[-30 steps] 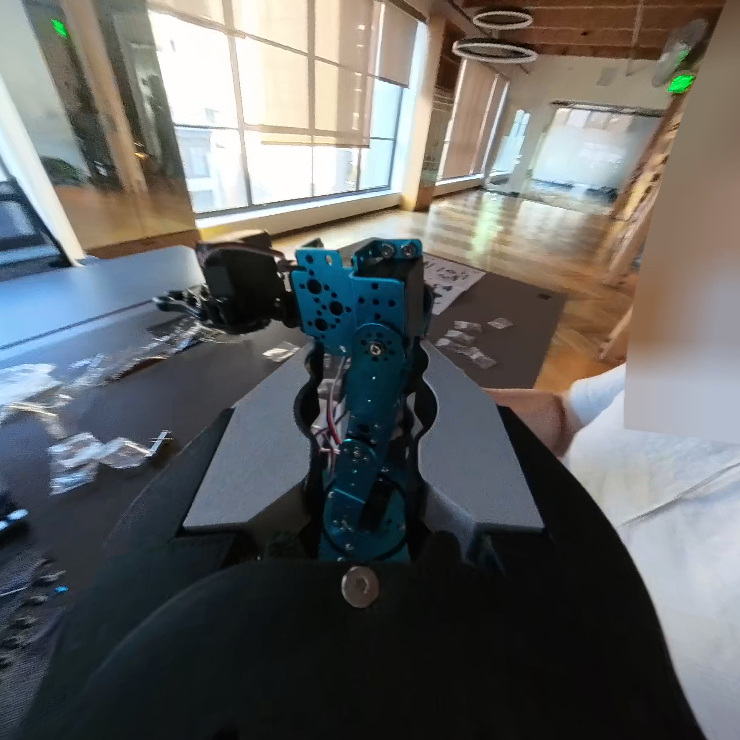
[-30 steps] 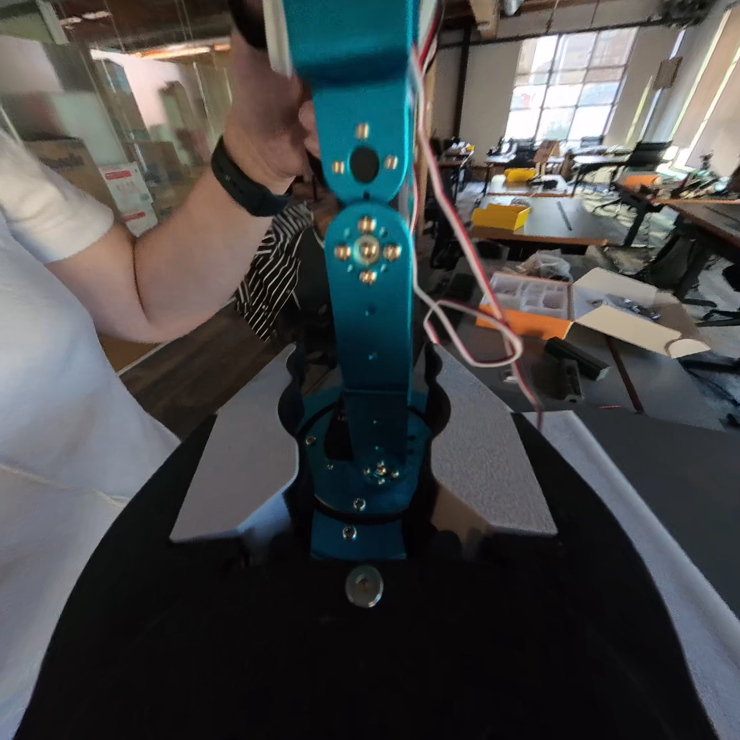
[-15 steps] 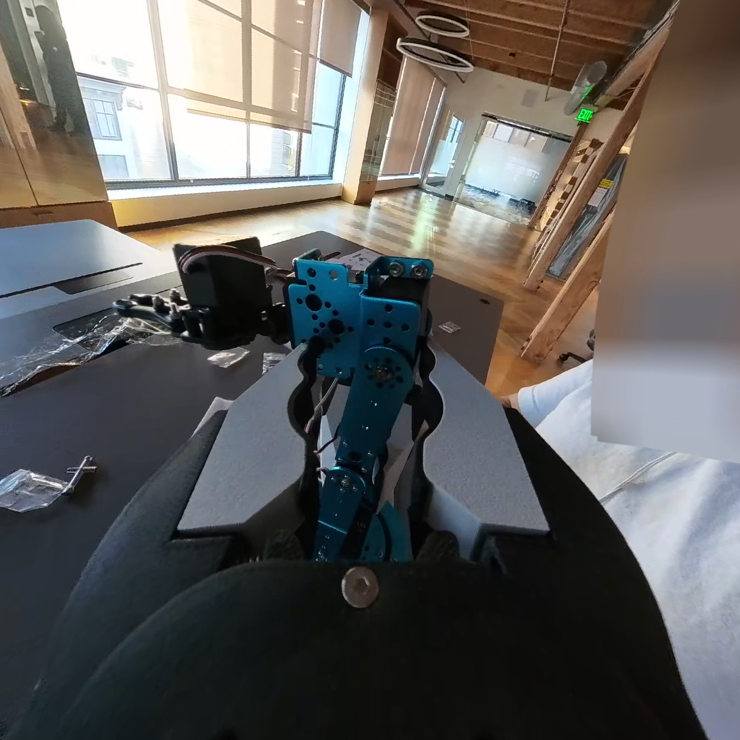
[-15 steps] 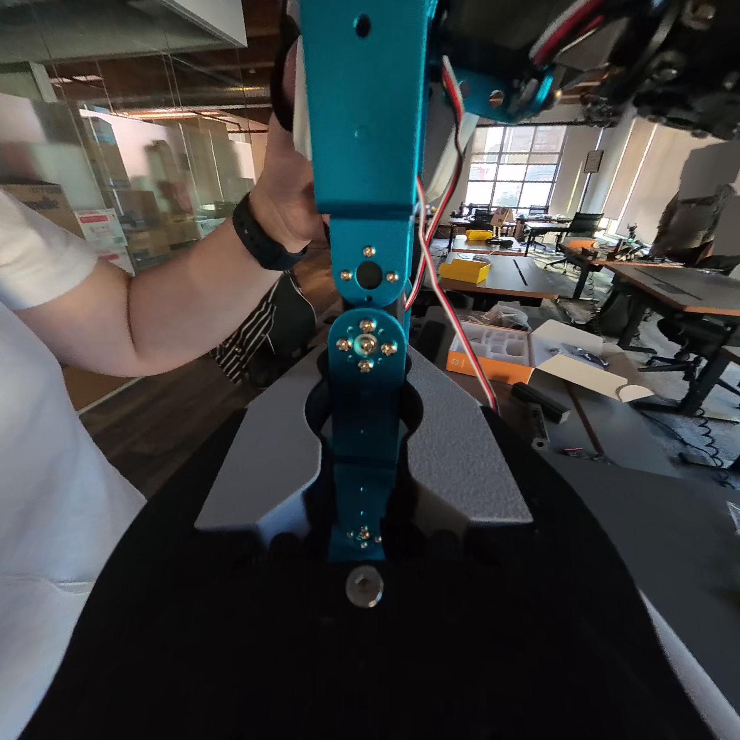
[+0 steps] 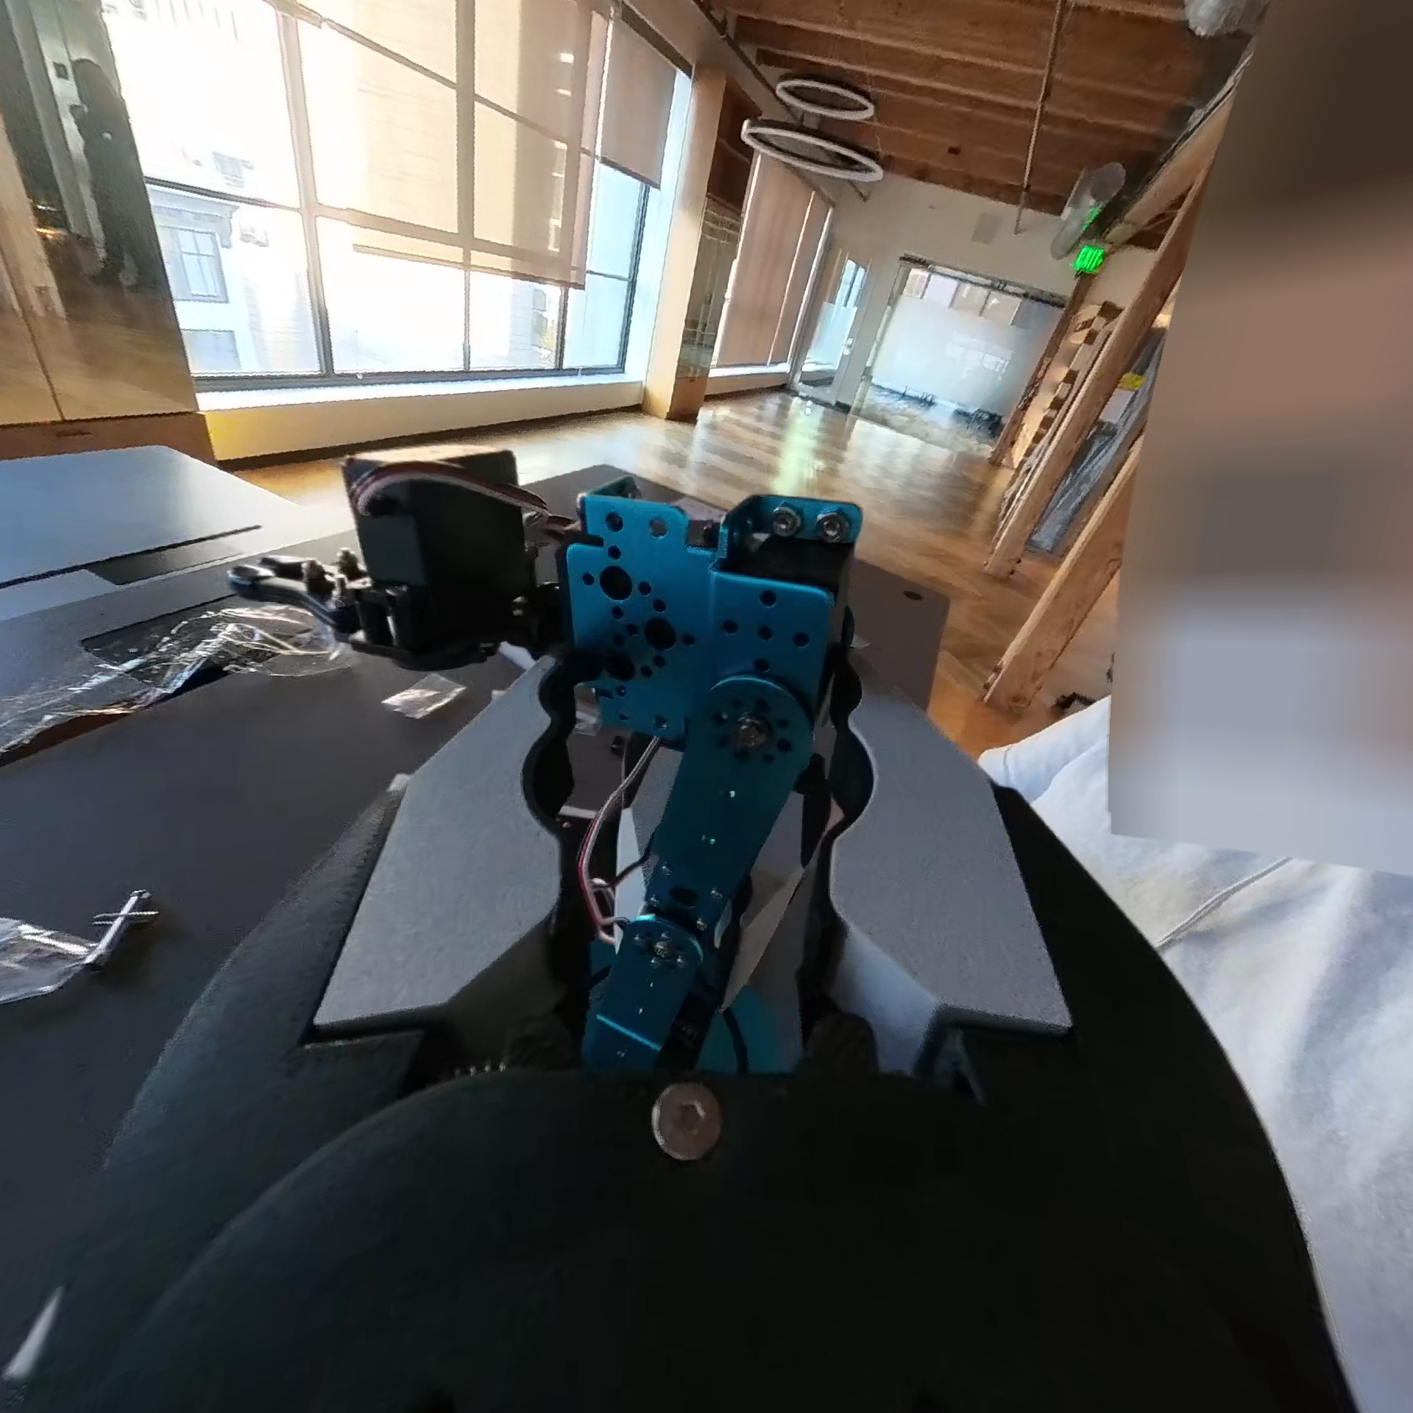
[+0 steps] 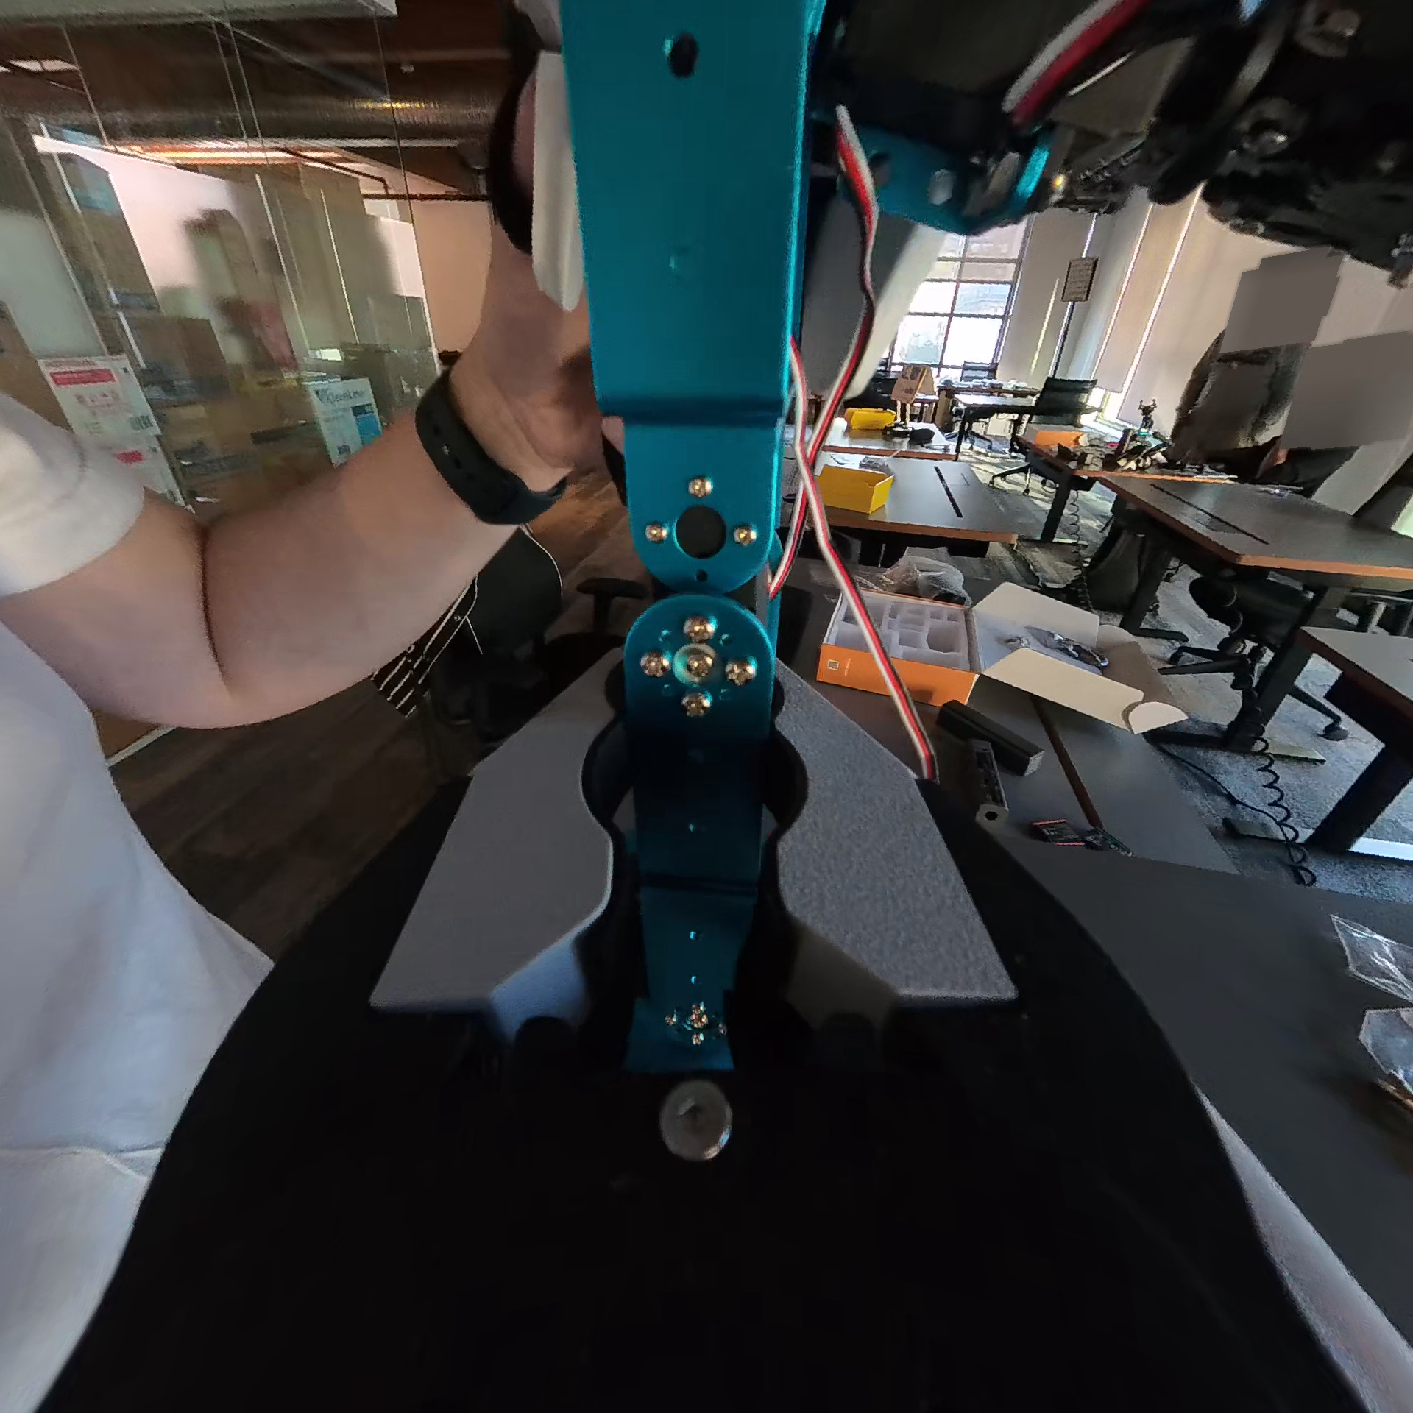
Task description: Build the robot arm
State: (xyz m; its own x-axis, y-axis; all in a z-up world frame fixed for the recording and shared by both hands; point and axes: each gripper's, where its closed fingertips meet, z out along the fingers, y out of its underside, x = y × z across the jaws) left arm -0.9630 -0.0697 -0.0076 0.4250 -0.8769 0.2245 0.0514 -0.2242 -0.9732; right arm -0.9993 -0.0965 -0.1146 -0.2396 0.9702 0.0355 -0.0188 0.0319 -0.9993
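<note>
A blue metal robot arm kit (image 5: 688, 612) with black servos and red-white wires is held between both grippers above a black table (image 5: 191, 764). My left gripper (image 5: 700, 688) is shut on its upper link, just below a perforated blue bracket. A black servo (image 5: 436, 535) and black claw (image 5: 306, 581) stick out to the left. My right gripper (image 6: 696, 688) is shut on the arm's lower link (image 6: 692, 803), below a joint with brass screws. The claw end (image 6: 1223, 115) hangs overhead. A person's forearm (image 6: 344, 581) with a black wristband reaches behind the arm.
Crumpled clear plastic bags (image 5: 153, 650) and a small cross-shaped tool (image 5: 122, 917) lie on the table at left. An open orange box (image 6: 894, 650) with a white insert and a black block (image 6: 986, 734) lie at right. Desks and chairs (image 6: 1223, 550) stand behind. A white shirt (image 5: 1261, 1032) is close. Spacing between my two grippers at the tips: around 11 cm.
The blue arm has shifted in both grips. Its round base no longer shows between the right fingers, and the claw end has come overhead there. The left view has swung right over the table.
</note>
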